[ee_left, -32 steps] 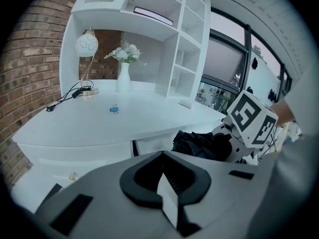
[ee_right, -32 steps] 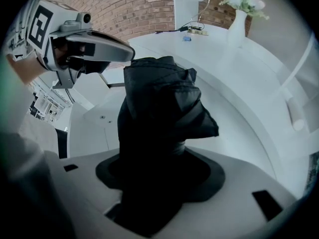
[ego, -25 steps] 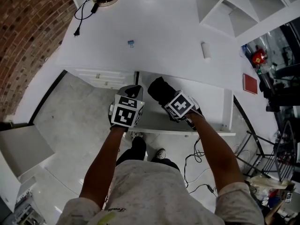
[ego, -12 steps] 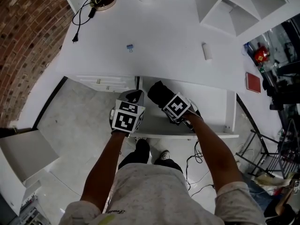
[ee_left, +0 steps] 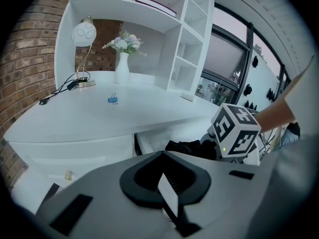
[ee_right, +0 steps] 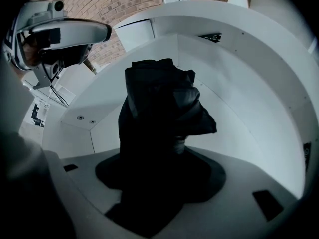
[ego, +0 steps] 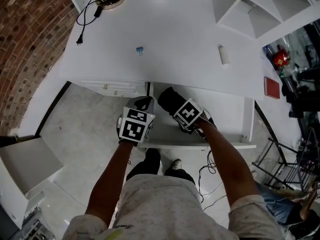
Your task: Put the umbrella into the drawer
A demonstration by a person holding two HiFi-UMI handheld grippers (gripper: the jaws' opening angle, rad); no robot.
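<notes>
My right gripper [ego: 179, 109] has its 2 fingers clamped on the folded black umbrella [ego: 169, 96], and the dark bundle sticks out ahead of them. In the right gripper view the umbrella [ee_right: 159, 113] has the white walls and floor of the open drawer [ego: 225, 120] all around it. So it is already inside the drawer, under the edge of the white counter [ego: 175, 44]. From these angles I cannot tell for sure whether its far end is touching the drawer floor or hanging just above it.

My left gripper [ego: 143, 104] hangs just beside the drawer's left end. Its fingers are together with nothing between them, and it is touching neither the umbrella nor the drawer front.

I judge this to be the placing step, close to its end. Next I would lower the bundle until it lies flat along the drawer floor, then open the right fingers and draw them back without snagging the loose fabric. After that, either gripper could push the drawer front in. The bulky folds are worth watching, since they could ride up against the counter's underside as the drawer closes.

A small blue clip [ego: 139, 50] lies well apart on the counter.
</notes>
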